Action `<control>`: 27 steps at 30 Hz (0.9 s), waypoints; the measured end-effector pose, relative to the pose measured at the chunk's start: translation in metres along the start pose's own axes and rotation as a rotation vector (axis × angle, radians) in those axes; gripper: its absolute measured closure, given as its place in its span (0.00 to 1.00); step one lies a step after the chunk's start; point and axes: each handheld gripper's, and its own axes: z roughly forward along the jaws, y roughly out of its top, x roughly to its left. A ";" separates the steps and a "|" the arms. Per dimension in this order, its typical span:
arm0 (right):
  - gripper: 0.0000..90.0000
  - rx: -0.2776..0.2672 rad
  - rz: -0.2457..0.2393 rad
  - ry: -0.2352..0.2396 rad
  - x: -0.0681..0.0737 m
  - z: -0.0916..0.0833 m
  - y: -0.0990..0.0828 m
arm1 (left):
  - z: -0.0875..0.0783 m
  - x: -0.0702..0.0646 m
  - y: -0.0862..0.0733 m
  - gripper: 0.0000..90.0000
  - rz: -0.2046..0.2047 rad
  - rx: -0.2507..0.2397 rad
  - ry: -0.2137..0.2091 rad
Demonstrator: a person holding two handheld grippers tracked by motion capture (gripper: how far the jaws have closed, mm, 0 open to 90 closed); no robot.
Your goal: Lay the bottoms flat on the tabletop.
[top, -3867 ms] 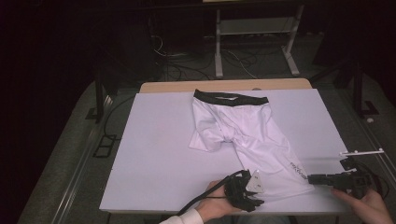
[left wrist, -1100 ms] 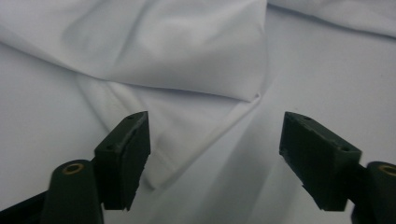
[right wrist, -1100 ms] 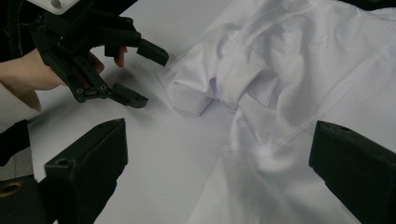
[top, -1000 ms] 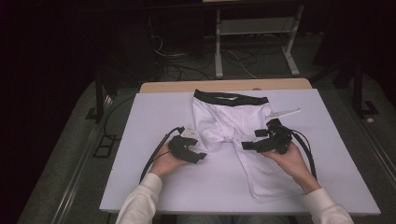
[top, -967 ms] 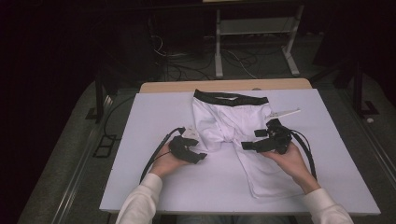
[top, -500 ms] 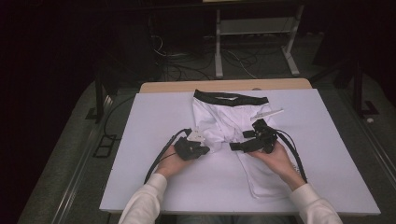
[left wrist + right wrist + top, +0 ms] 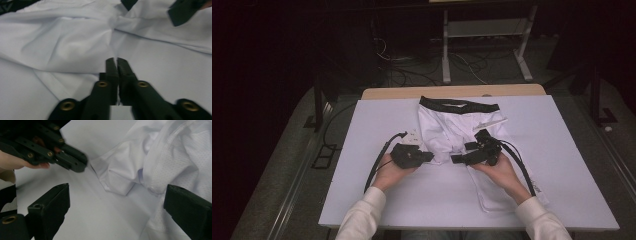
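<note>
The left gripper (image 7: 117, 62) had its jaws almost together, only a thin slit between the tips, and they had just been opening a little after a full close. No cloth sat between them; the tips lay just short of a crumpled fold of the white shorts (image 7: 62, 45), which spread ahead of them and to their left on the white table cover (image 7: 160, 72).

From above, that left gripper (image 7: 428, 157) pointed toward the hem of the near leg of the shorts (image 7: 447, 135). Its cable ran back beside the person's left hand (image 7: 388, 172).

Facing it from the other side, the right gripper (image 7: 458, 159) lay over the shorts' other leg, held in the right hand (image 7: 499, 172). In its own view the right gripper (image 7: 117, 205) stood wide apart, with nothing pinched. Between and beyond its jaws lay the bunched hem of the shorts (image 7: 120, 180), with mesh fabric to the right. The other gripper's closed tips came in at the upper left, just beside that hem.

Farther off, the shorts' black waistband (image 7: 459, 105) lay at the far side of the table cover (image 7: 377, 125).
</note>
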 end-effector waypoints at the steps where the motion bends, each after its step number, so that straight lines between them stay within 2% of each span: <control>1: 0.07 0.003 -0.001 -0.001 0.000 0.001 0.000 | 0.004 0.000 0.000 0.75 0.000 0.003 0.006; 3: 0.08 0.007 0.002 0.000 0.000 0.003 0.000 | 0.012 -0.002 0.002 0.61 0.015 0.014 0.054; 4: 0.08 0.010 0.002 0.000 0.000 0.003 -0.001 | 0.016 -0.003 0.004 0.53 0.015 0.019 0.059; 5: 0.08 0.011 0.000 -0.002 0.000 0.003 -0.001 | 0.020 -0.004 0.005 0.50 0.019 0.023 0.059; 7: 0.07 0.012 -0.001 -0.001 -0.001 0.004 -0.001 | 0.029 -0.007 0.008 0.44 0.030 0.037 0.086; 9: 0.08 0.013 -0.003 0.000 0.000 0.004 -0.001 | 0.039 -0.009 0.010 0.44 0.043 0.057 0.118; 10: 0.08 0.013 -0.003 0.002 0.000 0.004 -0.001 | 0.044 -0.010 0.011 0.46 0.044 0.068 0.137; 11: 0.08 0.014 -0.004 0.003 0.000 0.005 -0.001 | 0.049 -0.010 0.011 0.56 0.048 0.079 0.153; 13: 0.08 0.014 -0.009 0.006 0.001 0.005 -0.001 | 0.052 -0.009 0.014 0.86 0.049 0.082 0.166; 14: 0.08 0.014 -0.008 0.006 0.001 0.004 -0.001 | 0.050 -0.009 0.017 0.93 0.058 0.077 0.174; 15: 0.08 0.013 -0.012 0.006 0.002 0.004 -0.001 | 0.047 -0.008 0.020 0.96 0.065 0.073 0.168; 20: 0.12 -0.017 -0.019 0.024 0.005 -0.002 0.004 | 0.012 0.004 0.049 0.97 0.101 0.082 0.146; 24: 0.15 -0.033 -0.027 0.039 0.009 -0.003 0.010 | -0.015 0.021 0.073 0.96 0.083 0.071 0.151; 27: 0.17 -0.024 -0.041 0.042 0.014 0.001 0.018 | -0.023 0.034 0.080 0.96 0.072 0.071 0.173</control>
